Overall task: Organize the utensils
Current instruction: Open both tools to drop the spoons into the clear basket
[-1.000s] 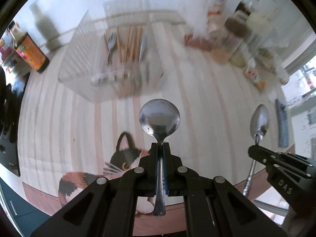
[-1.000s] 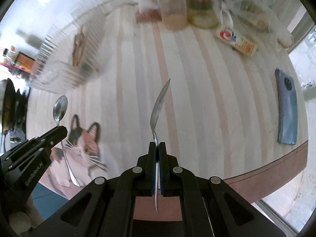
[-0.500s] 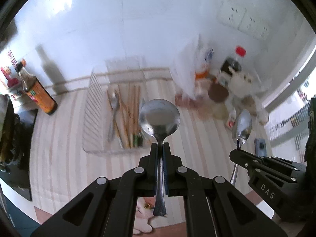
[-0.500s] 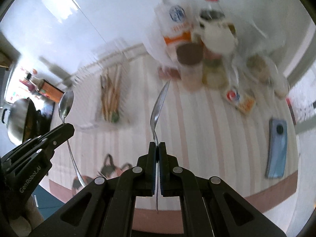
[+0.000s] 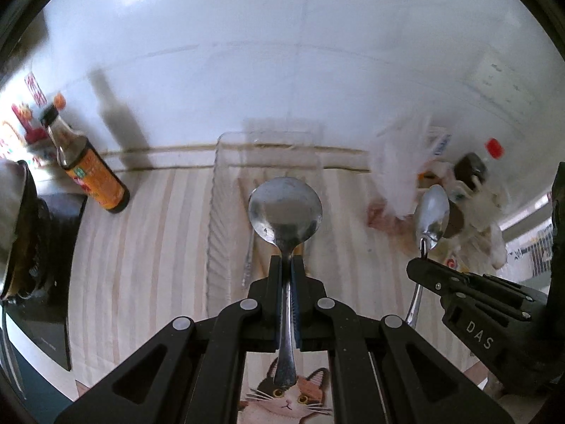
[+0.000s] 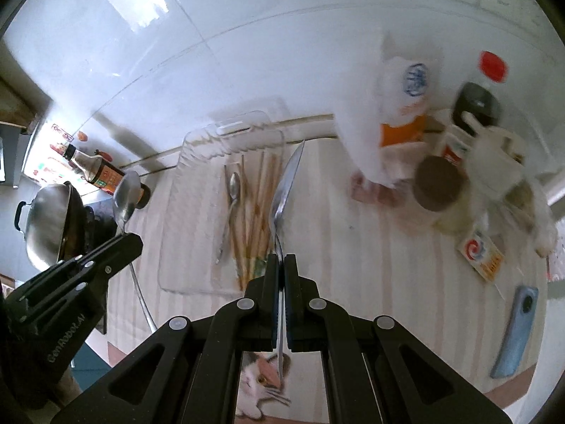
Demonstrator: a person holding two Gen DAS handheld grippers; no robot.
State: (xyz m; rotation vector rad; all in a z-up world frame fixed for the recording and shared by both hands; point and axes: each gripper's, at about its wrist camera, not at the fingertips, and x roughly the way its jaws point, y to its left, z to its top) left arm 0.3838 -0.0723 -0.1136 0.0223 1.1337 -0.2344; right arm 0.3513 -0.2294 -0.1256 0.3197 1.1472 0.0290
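Note:
My left gripper is shut on a metal spoon, bowl up and facing the camera. My right gripper is shut on a second metal spoon, seen edge-on; it also shows at the right of the left wrist view. Both are held high above the striped counter. A clear plastic tray lies below and ahead, holding a spoon and several wooden chopsticks. In the left wrist view the tray sits behind my spoon.
A soy sauce bottle stands at the back left beside a wok on a stove. Bottles, jars and a white bag crowd the back right. A blue phone lies at the right. A cat-print mat lies near the front edge.
Both grippers have risen and tilted up with their spoons; the counter and tray dropped lower in view and more wall shows. Both grips are unchanged.

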